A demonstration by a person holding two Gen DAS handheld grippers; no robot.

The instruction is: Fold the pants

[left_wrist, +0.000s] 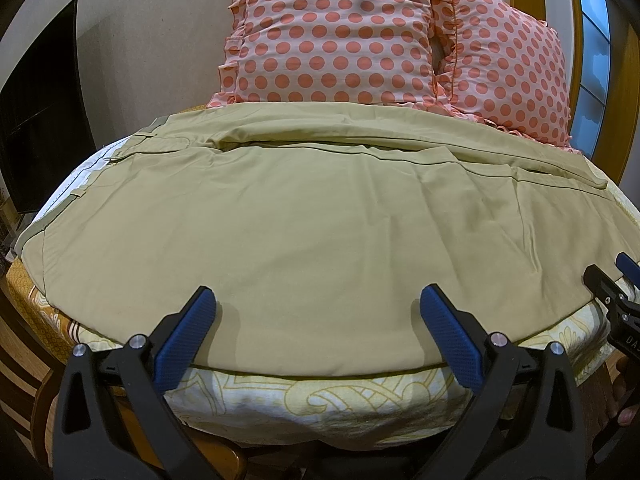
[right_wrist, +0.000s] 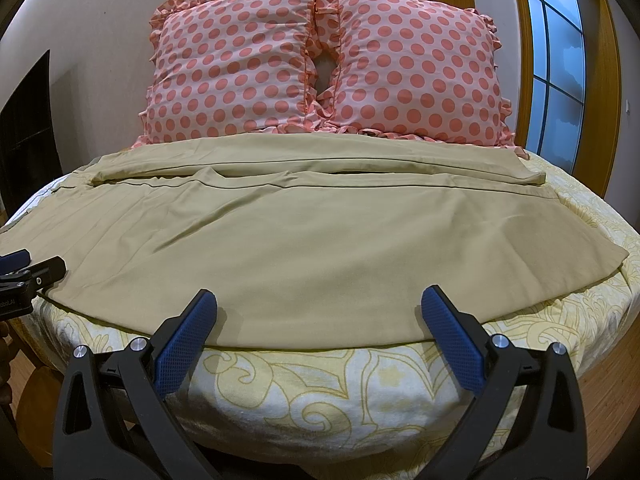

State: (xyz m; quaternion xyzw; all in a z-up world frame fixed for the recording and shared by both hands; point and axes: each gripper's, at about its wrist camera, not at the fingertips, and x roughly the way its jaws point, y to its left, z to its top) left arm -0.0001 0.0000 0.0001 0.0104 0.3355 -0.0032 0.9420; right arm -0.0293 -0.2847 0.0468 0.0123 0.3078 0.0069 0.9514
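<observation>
Khaki pants (left_wrist: 304, 216) lie spread flat across the bed (right_wrist: 320, 392) before two polka-dot pillows (right_wrist: 320, 64), while the left gripper (left_wrist: 318, 312) and right gripper (right_wrist: 319, 312) hover at the near hem, fingers spread wide, gripping nothing.

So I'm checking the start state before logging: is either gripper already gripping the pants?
No: the left gripper and right gripper both have their fingers spread wide above the khaki pants, with no fabric pinched.

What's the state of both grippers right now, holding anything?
Left gripper: open, empty, at the near edge of the flat khaki cotton pants.
Right gripper: open, empty, at the same near edge.
</observation>
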